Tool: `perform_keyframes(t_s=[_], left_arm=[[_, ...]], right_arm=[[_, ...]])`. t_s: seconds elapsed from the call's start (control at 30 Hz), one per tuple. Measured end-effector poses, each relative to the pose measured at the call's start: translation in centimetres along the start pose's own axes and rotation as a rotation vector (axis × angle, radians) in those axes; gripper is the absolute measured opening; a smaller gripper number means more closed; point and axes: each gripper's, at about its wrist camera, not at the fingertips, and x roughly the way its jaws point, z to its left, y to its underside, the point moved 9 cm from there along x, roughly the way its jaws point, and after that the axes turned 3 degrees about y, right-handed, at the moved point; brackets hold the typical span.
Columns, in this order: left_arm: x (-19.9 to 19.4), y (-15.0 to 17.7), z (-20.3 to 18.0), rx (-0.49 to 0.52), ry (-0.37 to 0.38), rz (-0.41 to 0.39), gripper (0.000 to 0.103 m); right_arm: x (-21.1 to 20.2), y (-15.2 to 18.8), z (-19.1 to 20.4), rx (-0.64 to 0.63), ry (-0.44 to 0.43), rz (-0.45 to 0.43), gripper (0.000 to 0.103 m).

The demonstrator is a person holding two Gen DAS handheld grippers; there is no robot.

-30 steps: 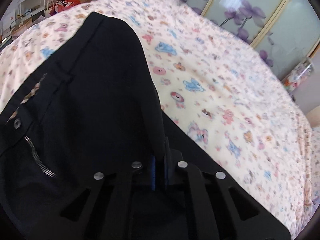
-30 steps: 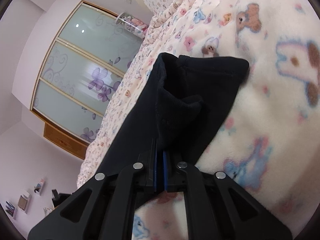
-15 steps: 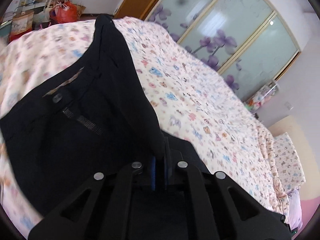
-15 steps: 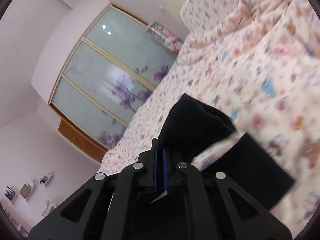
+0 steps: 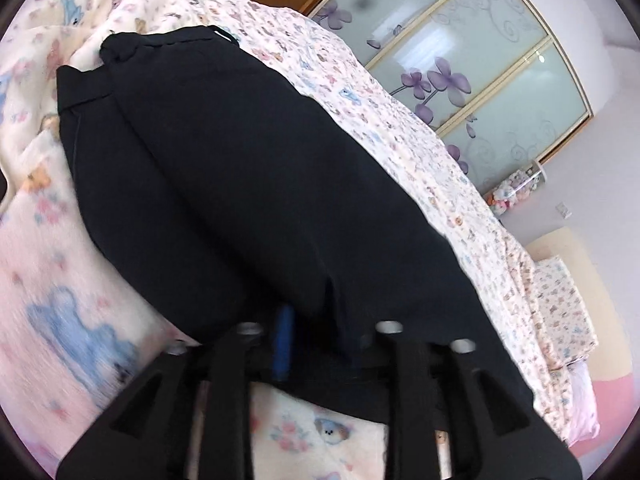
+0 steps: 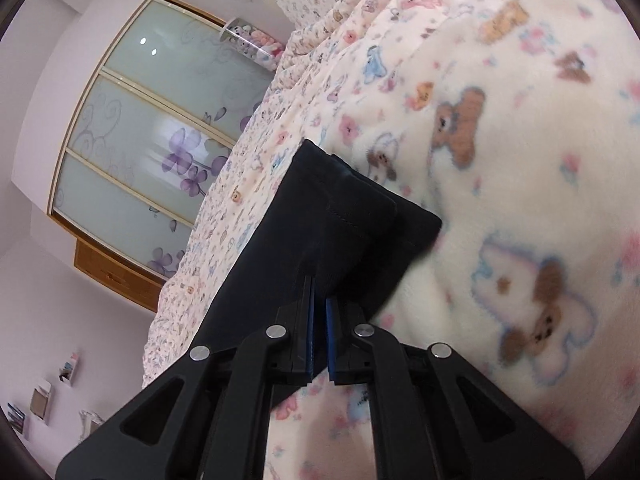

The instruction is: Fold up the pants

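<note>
The black pants (image 5: 240, 176) lie on the patterned bed blanket (image 5: 60, 300), folded lengthwise with one half laid over the other; the waistband end is at the far left. My left gripper (image 5: 316, 344) is over the near edge of the cloth with its fingers spread apart, one blue pad (image 5: 283, 344) showing; the cloth hides the other. In the right wrist view the leg cuffs (image 6: 360, 216) lie stacked on the blanket (image 6: 520, 200). My right gripper (image 6: 319, 316) is shut on the near edge of the pants leg.
A wardrobe with frosted sliding doors and purple flower prints (image 5: 460, 60) stands beyond the bed. A jar of soft toys (image 6: 256, 42) and a pillow (image 5: 560, 300) are at the head end. Wall shelves (image 6: 40, 400) are at lower left.
The lifted pants half has come over and down onto the other half, hiding the zipper and button. My left gripper has opened. My right gripper has lowered the cuffs back onto the blanket.
</note>
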Motion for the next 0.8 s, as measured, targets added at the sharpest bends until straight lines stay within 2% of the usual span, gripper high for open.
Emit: perform_keyframes(t_s=[0.03, 0.17, 0.33, 0.47, 0.57, 0.6, 0.63, 0.67, 0.7, 0.8], left_arm=[[-0.2, -0.5, 0.2, -0.019, 0.011, -0.003, 0.049], [-0.7, -2.9, 1.9, -0.134, 0.05, 0.006, 0.063], [0.2, -5.3, 3.9, -0.255, 0.092, 0.059, 0.065], [0.6, -6.8, 5.2, -0.331, 0.098, 0.065, 0.065], [0.9, -7.8, 6.0, -0.361, 0.071, 0.047, 0.056], [0.9, -8.1, 6.5, -0.369, 0.045, 0.041, 0.04], [0.7, -8.3, 7.0, -0.367, 0.022, 0.039, 0.019], [0.6, -8.3, 7.2, -0.358, 0.0, 0.038, 0.011], [0.3, -8.3, 7.2, -0.343, 0.002, 0.03, 0.008], [-1.3, -8.3, 6.7, -0.297, -0.002, 0.005, 0.006]], right_arm=[[0.0, 0.0, 0.0, -0.001, -0.002, 0.0, 0.005], [0.1, -0.2, 0.2, 0.0, 0.006, 0.012, 0.005], [0.5, -0.4, 0.6, 0.02, -0.001, 0.053, 0.01], [0.5, -0.2, 1.2, 0.022, -0.025, 0.086, 0.027], [0.8, 0.0, 1.6, -0.011, 0.0, 0.093, 0.03], [0.9, 0.0, 1.6, -0.02, 0.009, 0.095, 0.029], [0.9, 0.0, 1.5, -0.02, 0.016, 0.096, 0.028], [0.9, 0.0, 1.5, -0.017, 0.017, 0.093, 0.02], [0.8, -0.1, 1.3, -0.011, 0.024, 0.088, 0.011], [0.1, -0.6, 1.1, 0.036, -0.011, 0.071, 0.005]])
